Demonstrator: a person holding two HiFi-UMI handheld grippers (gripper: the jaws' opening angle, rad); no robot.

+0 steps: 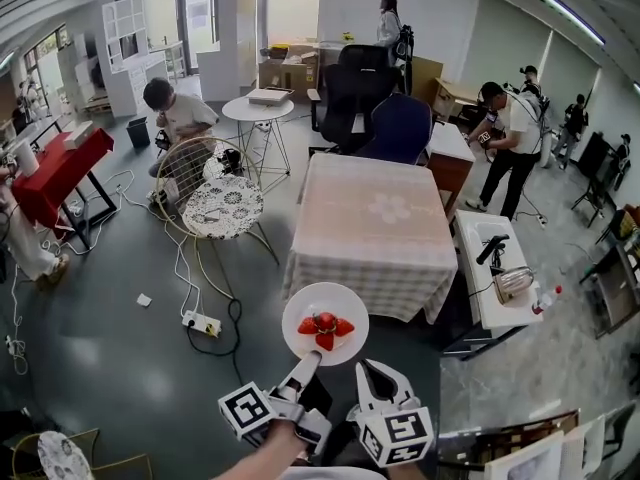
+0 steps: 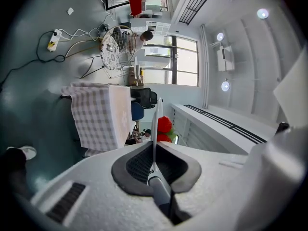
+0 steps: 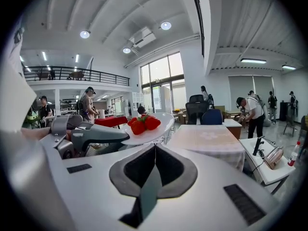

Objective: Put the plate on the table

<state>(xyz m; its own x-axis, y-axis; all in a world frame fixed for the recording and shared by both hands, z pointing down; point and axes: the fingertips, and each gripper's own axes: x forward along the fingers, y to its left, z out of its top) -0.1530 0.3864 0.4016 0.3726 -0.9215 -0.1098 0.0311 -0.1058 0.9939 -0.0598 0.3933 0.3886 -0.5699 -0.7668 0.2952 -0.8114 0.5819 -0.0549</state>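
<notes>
A white plate [image 1: 325, 320] carrying three strawberries [image 1: 324, 328] hangs in the air just short of the near edge of the table [image 1: 375, 233], which has a checked cloth. My left gripper [image 1: 309, 361] is shut on the plate's near rim. In the left gripper view the plate [image 2: 155, 121] stands edge-on between the closed jaws, with the strawberries [image 2: 164, 124] beyond it. My right gripper [image 1: 376, 370] sits right of the plate, shut with nothing in it. In the right gripper view the plate [image 3: 153, 129] and the left gripper [image 3: 94, 135] show ahead to the left, and the table [image 3: 207, 141] ahead to the right.
A white side table [image 1: 492, 278] with small items stands right of the table. A blue chair [image 1: 400, 128] and a black chair are behind it. A wire chair with a patterned cushion [image 1: 222, 206] and a power strip [image 1: 200, 322] with cables lie to the left. Several people stand around.
</notes>
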